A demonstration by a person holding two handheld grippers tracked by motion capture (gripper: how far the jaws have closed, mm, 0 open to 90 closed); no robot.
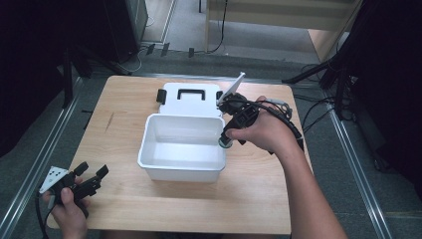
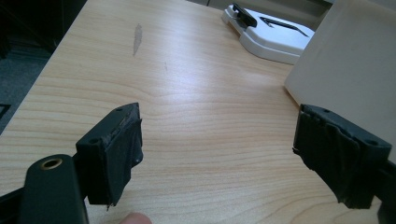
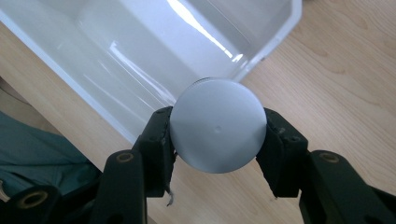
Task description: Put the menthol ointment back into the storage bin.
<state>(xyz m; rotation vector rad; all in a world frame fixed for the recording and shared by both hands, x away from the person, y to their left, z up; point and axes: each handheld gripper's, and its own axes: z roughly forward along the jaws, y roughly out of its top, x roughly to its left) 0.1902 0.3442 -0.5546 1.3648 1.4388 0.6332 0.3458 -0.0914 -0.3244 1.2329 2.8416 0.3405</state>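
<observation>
At the left of the high view, the left claw [image 1: 92, 175] rests at the near left corner of the wooden counter [image 1: 259, 189], held by the person's left hand [image 1: 69, 206]. Its jaws are spread wide and hold nothing; in the left gripper view there is only bare wood between them, and the side of the white box [image 2: 345, 70] stands just behind the right jaw.

In the middle of the counter stands the white plastic box [image 1: 181, 147], open and rectangular, with a glossy inside. Behind it, touching its far edge, lies the white lid [image 1: 191, 99] with a black handle and black clips.

At the right, the right hand [image 1: 266, 130] holds the right claw [image 1: 226, 142] above the right rim of the box. Its jaws are pinching a round object [image 3: 217, 131] with a smooth, pale grey-white face, one jaw on each side. I cannot tell what this object is. No writing is readable on it.
</observation>
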